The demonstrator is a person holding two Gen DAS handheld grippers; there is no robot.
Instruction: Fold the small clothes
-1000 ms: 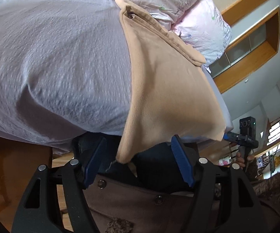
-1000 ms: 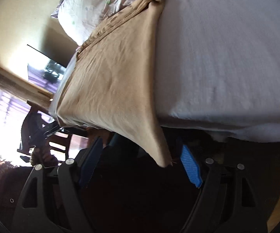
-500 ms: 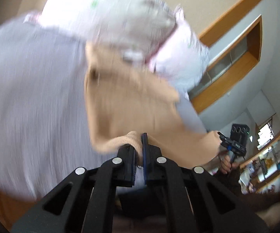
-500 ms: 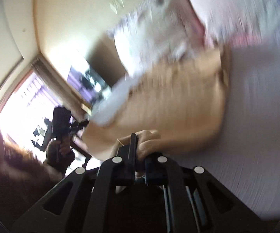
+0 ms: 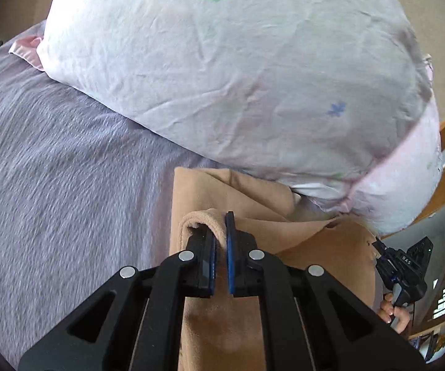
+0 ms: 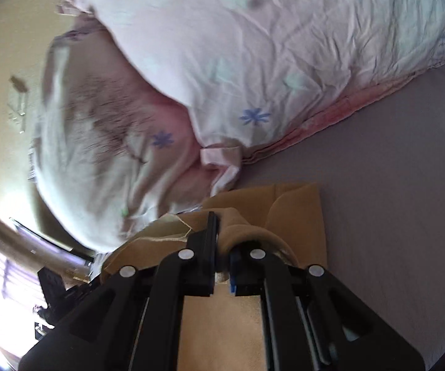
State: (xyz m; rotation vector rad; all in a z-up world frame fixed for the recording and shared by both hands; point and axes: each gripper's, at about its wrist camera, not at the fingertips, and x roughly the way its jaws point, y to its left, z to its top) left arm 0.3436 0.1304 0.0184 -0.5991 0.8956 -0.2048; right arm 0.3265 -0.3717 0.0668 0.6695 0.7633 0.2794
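left claw (image 5: 221, 241) and right claw (image 6: 222, 241) each pinched closed on a tan garment (image 5: 330, 256) corner; pillow (image 5: 238, 77) at 12 o'clock, on the bed (image 5: 52, 185).

My left gripper (image 5: 221, 241) clamped on tan garment (image 5: 253, 225) edge; flowered pillow (image 5: 238, 71) just ahead, lilac sheet (image 5: 61, 191) beneath.

Bed w/ lilac sheet (image 5: 68, 160): tan garment (image 5: 330, 247) (folded over), floral pillow (image 5: 238, 77).
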